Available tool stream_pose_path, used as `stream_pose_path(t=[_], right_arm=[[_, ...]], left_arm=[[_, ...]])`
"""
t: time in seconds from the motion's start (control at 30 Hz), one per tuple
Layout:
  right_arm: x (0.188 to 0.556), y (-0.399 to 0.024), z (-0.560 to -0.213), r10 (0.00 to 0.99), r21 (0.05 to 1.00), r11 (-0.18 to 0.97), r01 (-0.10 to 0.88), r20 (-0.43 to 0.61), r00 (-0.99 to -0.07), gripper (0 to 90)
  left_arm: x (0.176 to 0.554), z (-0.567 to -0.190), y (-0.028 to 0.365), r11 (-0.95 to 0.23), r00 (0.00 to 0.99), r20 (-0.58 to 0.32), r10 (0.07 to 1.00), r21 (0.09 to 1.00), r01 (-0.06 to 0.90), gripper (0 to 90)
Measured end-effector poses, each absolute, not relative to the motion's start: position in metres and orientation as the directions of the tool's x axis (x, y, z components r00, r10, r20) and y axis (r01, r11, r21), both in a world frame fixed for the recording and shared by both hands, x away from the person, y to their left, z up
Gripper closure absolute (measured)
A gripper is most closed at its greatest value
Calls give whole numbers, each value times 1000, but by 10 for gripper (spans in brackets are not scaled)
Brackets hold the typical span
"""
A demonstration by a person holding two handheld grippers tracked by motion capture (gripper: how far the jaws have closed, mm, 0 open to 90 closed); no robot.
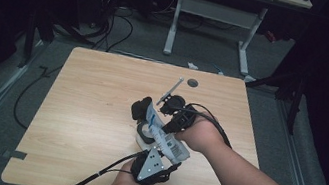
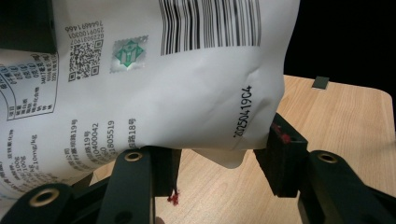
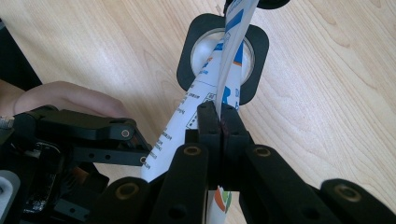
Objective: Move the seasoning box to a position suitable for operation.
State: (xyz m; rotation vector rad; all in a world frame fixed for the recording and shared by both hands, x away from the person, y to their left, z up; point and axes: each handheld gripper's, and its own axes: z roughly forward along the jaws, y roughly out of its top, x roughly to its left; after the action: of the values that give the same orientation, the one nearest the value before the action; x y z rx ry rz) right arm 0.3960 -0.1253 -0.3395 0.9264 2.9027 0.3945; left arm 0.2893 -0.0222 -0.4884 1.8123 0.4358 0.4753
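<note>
A white printed pouch is held above the wooden tabletop near its front edge, the right gripper with fingers pressed together pinching its upper edge, the left gripper with fingers partly spread, clasping its lower corner, above a black-rimmed cup.

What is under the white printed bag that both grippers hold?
Under the white printed bag a black-framed round container stands on the wooden table. The bag covers most of its opening, hiding the contents.
</note>
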Motion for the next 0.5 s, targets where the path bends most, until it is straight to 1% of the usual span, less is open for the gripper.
stream_pose_path(t=[0.5], right_arm=[[397,-123,-336,576,259,789,556,0,-817,898]], left_arm=[[290,-486,-22,-276,846,107,522,960,49,541]])
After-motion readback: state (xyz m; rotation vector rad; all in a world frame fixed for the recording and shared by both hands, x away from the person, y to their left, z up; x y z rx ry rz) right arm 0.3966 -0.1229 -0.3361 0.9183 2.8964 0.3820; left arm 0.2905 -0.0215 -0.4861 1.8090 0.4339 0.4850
